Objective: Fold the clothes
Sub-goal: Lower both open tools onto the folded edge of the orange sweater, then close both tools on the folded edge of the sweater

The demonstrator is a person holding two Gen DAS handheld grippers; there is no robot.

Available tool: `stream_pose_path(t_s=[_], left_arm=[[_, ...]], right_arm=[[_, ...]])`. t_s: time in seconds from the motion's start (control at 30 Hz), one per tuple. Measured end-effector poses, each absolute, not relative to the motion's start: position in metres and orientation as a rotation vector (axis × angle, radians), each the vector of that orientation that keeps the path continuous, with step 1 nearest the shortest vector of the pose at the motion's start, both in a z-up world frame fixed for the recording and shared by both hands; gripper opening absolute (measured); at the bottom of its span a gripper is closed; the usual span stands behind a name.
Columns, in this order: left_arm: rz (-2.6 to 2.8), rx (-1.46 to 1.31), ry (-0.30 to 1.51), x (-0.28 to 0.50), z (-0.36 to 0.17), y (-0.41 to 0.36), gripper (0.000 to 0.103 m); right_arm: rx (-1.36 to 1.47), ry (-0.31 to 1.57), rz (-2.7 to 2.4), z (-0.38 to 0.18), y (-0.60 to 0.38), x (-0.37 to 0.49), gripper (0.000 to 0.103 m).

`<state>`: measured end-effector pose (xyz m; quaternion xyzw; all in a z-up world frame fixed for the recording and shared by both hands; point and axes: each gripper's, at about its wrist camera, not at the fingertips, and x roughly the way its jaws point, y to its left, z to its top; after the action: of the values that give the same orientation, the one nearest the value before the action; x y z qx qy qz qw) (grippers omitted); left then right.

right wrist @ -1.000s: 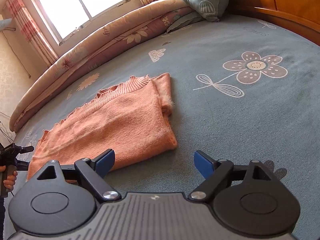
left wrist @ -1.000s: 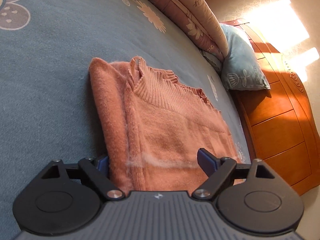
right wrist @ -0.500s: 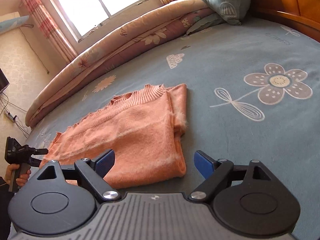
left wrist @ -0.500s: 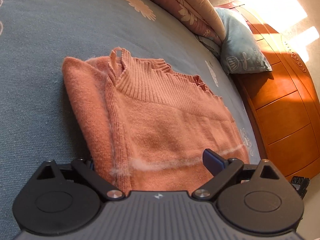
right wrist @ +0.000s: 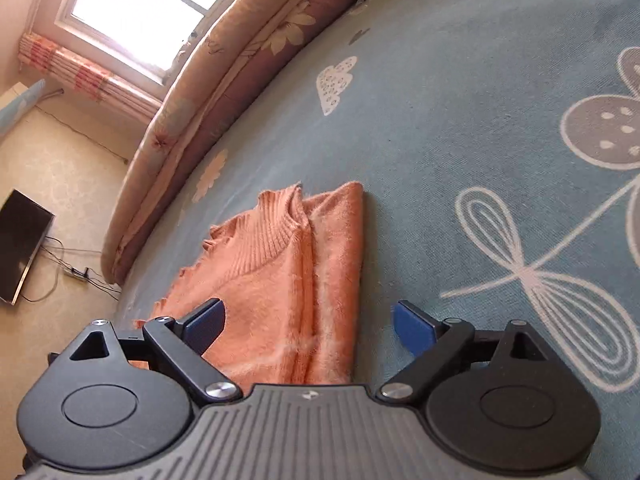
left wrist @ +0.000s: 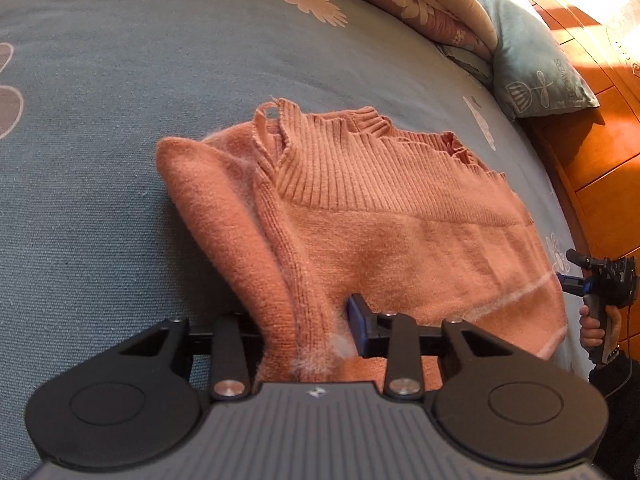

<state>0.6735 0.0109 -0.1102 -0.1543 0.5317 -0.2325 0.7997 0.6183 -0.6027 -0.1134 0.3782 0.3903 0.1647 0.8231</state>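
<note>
Your sweater (left wrist: pixel 384 232) lies part-folded on the blue bedspread (left wrist: pixel 100 120), collar at the far end, hem near you. It is a soft, fuzzy knit: light, limp, likely to sag and stretch when lifted, and not slippery, so the layers should cling rather than slide. Take it at the near corners, through all the layers, so the fold carries over evenly.

Your left gripper (left wrist: pixel 308 330) has just been closing, and its jaws now pinch the folded near-left edge of the sweater; the knit bunches up between them. Your right gripper (right wrist: pixel 308 322) stands wide open above the near right corner, with cloth between the jaws but untouched by the pads.

The left view shows the grip itself, the loose loop at the collar, the pillow (left wrist: pixel 532 76) against the wooden headboard (left wrist: pixel 600 168) on the right, and your hand (left wrist: pixel 596 328) holding the right gripper at the far right edge. The right view shows none of that grip; instead it gives you the window (right wrist: pixel 136 12), the rolled quilt (right wrist: pixel 224 92) along the far side, the floor with a dark screen (right wrist: pixel 20 248), and the long folded right edge of the sweater.
</note>
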Motion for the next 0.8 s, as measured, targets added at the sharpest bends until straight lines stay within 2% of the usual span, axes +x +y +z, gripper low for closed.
stream_pose_path(t_s=[0.27,0.33,0.57,0.8], left_arm=[[-0.494,-0.344,1.144,0.675,-0.111,0.011,0.036],[-0.498,-0.354,1.139,0.675,-0.112,0.014,0.036],[-0.515,-0.385,1.128,0.674,-0.114,0.018,0.036],[-0.506,-0.402,1.131,0.675,-0.114,0.018,0.036]], right_arm=[[0.784,0.82,0.402,-0.118,-0.579,0.67,0.097],[0.76,0.837,0.416,-0.116,-0.576,0.667,0.099],[0.761,0.905,0.597,-0.121,-0.585,0.619,0.095],[0.754,0.916,0.606,-0.123,-0.558,0.677,0.096]])
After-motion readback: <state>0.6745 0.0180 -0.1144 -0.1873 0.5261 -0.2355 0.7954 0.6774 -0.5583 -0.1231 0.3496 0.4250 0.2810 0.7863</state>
